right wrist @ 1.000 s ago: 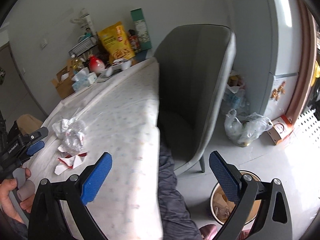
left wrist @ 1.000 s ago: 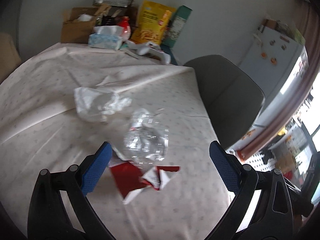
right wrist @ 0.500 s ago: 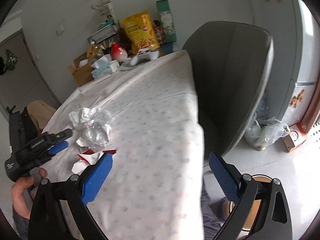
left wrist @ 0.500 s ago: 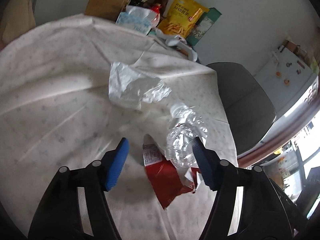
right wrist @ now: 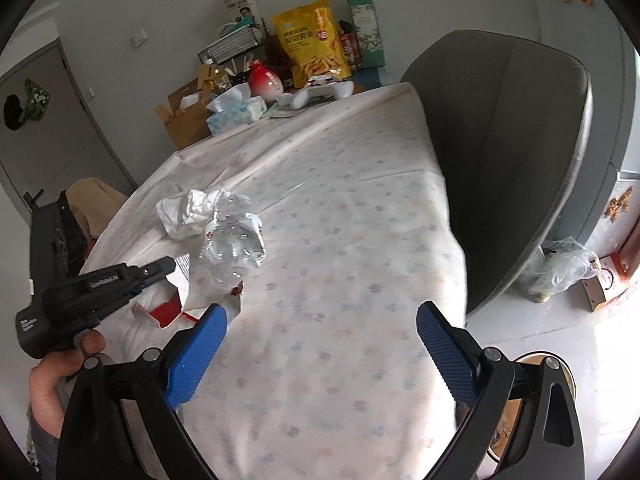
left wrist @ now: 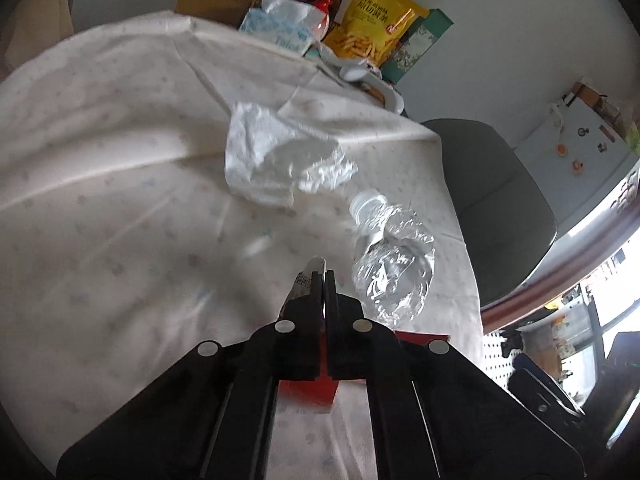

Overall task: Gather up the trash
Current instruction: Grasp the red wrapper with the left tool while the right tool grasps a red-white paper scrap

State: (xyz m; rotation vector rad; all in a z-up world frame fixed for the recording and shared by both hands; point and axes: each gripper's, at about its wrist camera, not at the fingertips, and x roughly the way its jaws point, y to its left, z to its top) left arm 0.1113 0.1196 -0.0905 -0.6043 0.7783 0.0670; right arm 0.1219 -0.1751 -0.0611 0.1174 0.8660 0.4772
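Left gripper [right wrist: 170, 267] casing text too blurred.

Left hand-held gripper [left wrist: 320, 276] pinching red wrapper [left wrist: 306, 390], crushed bottle [left wrist: 394, 268] beside

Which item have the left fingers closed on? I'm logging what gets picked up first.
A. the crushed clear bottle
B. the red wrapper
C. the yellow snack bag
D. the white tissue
B: the left gripper is shut on the red wrapper, whose printed end pokes out past its tips.
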